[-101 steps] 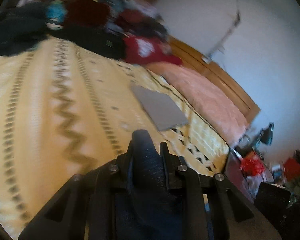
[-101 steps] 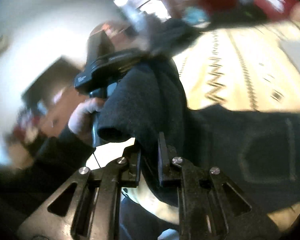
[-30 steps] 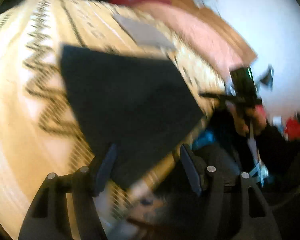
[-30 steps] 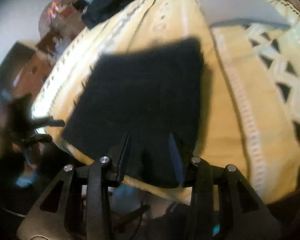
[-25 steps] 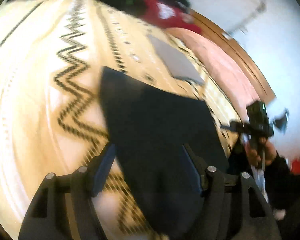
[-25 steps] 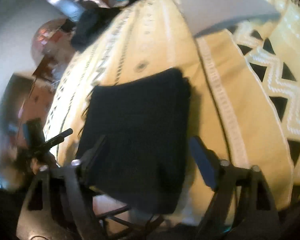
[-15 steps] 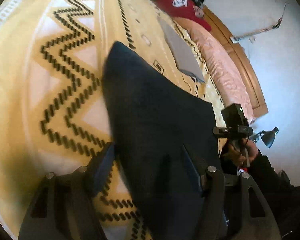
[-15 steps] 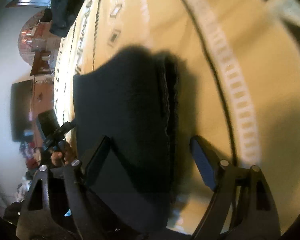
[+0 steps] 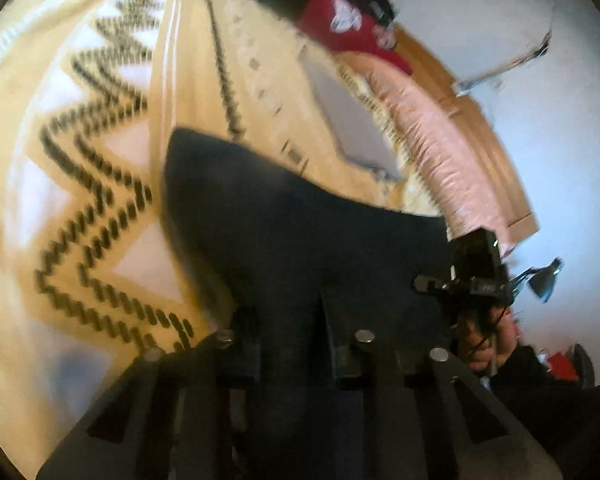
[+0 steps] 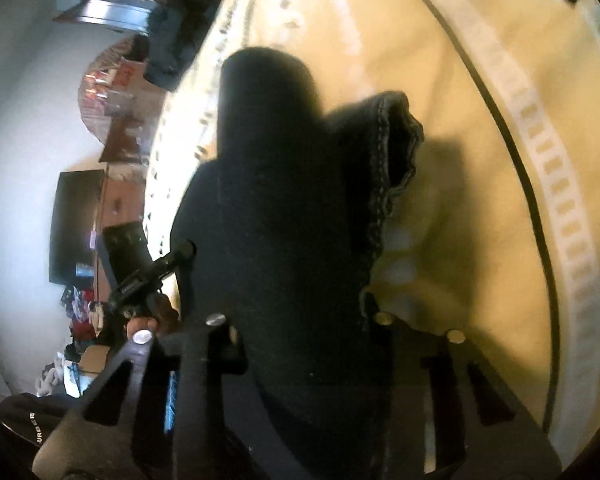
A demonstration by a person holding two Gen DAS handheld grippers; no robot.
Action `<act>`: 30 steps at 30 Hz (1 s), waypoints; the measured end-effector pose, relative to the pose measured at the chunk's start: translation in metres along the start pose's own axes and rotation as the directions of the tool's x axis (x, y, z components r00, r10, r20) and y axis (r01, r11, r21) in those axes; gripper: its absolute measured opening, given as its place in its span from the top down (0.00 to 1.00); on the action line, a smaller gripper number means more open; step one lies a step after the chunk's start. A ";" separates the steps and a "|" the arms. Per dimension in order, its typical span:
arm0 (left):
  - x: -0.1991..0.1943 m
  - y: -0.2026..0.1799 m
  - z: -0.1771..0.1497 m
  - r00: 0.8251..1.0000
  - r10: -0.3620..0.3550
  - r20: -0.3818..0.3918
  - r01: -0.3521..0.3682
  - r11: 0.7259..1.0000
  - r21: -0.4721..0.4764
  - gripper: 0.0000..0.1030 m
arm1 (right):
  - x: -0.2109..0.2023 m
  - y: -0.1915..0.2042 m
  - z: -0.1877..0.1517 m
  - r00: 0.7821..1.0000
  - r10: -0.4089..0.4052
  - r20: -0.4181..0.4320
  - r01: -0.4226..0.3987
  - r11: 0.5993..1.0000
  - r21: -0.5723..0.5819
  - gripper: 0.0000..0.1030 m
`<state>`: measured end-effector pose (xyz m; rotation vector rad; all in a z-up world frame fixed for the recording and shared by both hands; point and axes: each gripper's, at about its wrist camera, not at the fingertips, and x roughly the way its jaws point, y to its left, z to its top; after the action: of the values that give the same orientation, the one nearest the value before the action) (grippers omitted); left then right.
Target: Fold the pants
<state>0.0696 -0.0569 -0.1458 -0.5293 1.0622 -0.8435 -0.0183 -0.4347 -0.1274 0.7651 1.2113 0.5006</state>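
Both wrist views are blurred by motion and each is filled low down by dark cloth, so the fingertips of both grippers are largely hidden.

The pants, folded into a dark slab, lie on the yellow patterned bedspread at its near edge, with the near end reaching into both grippers. In the left wrist view the slab's long axis runs from the far left corner toward the near right. In the right wrist view a stitched hem curls up on the right side.

The left gripper is clenched on the pants' near edge. The right gripper has cloth between its jaws, which are closing; the pads are buried in fabric.

A grey folded item lies farther up the bed, well apart.
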 end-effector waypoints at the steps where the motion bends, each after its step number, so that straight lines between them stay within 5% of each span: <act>1: -0.015 -0.003 0.003 1.000 -0.007 0.021 0.007 1.000 -0.001 0.92 | -0.004 0.010 -0.002 1.000 0.007 0.018 -0.007 1.000 -0.010 0.70; 6: -0.072 0.000 0.022 0.997 0.027 0.069 -0.028 1.000 0.008 0.92 | -0.005 0.066 0.000 0.995 0.072 0.071 -0.068 0.996 -0.054 0.71; 11: -0.122 0.039 0.066 0.985 0.101 0.143 -0.095 0.994 -0.045 0.92 | 0.052 0.107 0.036 0.988 0.150 0.030 -0.148 0.987 -0.061 0.71; 16: -0.120 0.092 0.104 0.975 0.195 0.103 -0.188 0.979 -0.076 0.92 | 0.112 0.108 0.081 0.986 0.166 -0.013 -0.166 0.985 -0.041 0.72; 18: -0.102 0.115 0.104 0.967 0.250 0.049 -0.246 0.967 -0.068 0.85 | 0.133 0.095 0.097 0.989 0.145 -0.021 -0.146 0.989 -0.036 0.72; 20: -0.090 0.135 0.098 0.957 0.290 0.027 -0.286 0.953 -0.099 0.62 | 0.151 0.073 0.108 0.997 0.081 -0.021 -0.081 0.996 -0.029 0.67; 22: -0.095 0.133 0.091 0.954 0.294 0.062 -0.288 0.953 -0.092 0.60 | 0.154 0.060 0.111 0.999 0.048 -0.023 -0.049 0.998 -0.039 0.56; 27: -0.144 0.082 0.057 0.885 0.407 0.226 -0.419 0.908 0.002 0.59 | 0.088 0.091 0.100 0.983 -0.059 0.172 0.094 0.975 -0.200 0.52; 30: -0.149 0.046 0.018 0.936 0.270 0.224 -0.301 0.946 0.119 0.58 | 0.053 0.125 0.064 0.962 -0.068 0.265 0.163 0.919 -0.358 0.52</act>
<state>0.0675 0.0906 -0.0920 -0.3140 0.8521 -0.5914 0.0648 -0.3315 -0.0573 0.4067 0.8842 0.5040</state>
